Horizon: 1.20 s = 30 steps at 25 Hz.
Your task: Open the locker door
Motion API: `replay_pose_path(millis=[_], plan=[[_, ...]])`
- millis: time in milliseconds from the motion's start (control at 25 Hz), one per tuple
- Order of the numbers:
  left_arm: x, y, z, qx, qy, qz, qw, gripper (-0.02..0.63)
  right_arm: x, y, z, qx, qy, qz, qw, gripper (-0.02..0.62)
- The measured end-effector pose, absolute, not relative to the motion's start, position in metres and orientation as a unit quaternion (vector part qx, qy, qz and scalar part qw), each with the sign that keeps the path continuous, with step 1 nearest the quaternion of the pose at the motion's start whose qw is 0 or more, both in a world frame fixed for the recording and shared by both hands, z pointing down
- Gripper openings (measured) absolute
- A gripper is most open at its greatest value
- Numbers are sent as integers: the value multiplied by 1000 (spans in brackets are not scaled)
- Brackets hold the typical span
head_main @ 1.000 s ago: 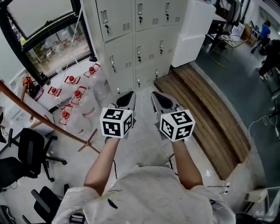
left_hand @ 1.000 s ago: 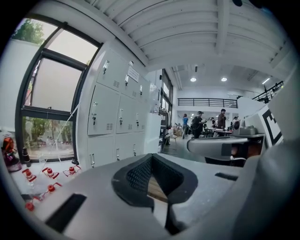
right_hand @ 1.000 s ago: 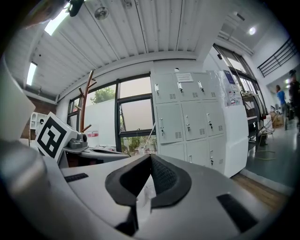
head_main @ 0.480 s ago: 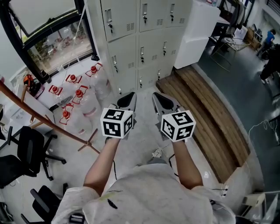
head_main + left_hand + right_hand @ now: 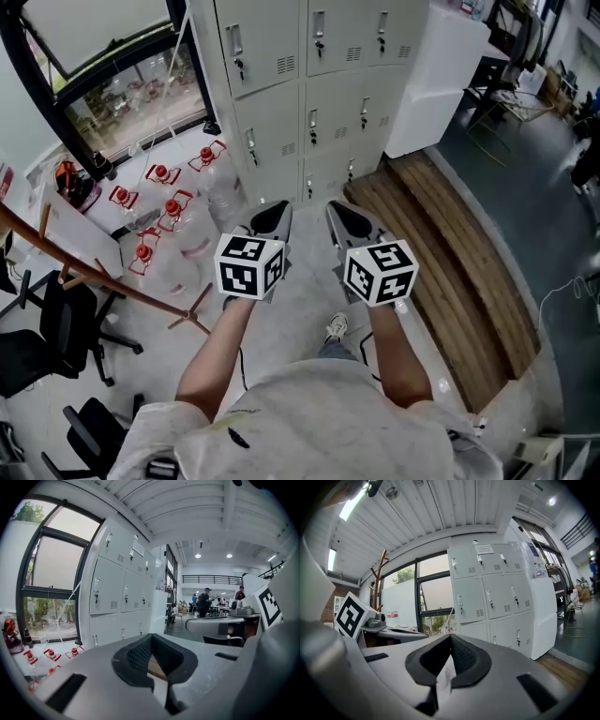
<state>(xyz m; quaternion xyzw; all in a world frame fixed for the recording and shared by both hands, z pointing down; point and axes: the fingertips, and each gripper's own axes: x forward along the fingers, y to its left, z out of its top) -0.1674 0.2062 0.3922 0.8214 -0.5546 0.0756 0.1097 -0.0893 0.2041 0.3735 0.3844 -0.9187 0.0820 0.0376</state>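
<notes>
1. Standing short of the locker bank, the person held both tools out ahead, side by side, level with one another and a little apart.
2. The left gripper was closed. Its own view showed the two dark pads meeting at the tip, with nothing caught between them and only floor visible through the small gap below the tip.
3. The right gripper was likewise closed and empty, its pads joined at the tip in the same manner.
4. The locker bank stood ahead of both tools and well apart from them, and neither gripper touched it. It was grey, with three columns showing in the head view.
5. All the locker doors in view were shut, and each carried a small lock fitting near one edge. Which door was the one concerned could not be told.
6. Clear water bottles with red caps lay on the floor left of the bank, below a large window.
7. A white cabinet stood against the bank's right side, with a wooden platform on the floor beside it.
8. Black office chairs stood at the lower left, and a shoe showed between the forearms.
</notes>
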Motion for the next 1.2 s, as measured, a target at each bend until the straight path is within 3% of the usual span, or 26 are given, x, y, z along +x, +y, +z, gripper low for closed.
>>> replay_pose_path(millis=[1200], plan=[[-60, -41, 366, 794, -592, 97, 96, 6, 10, -42, 352, 321, -943, 87, 12, 3]])
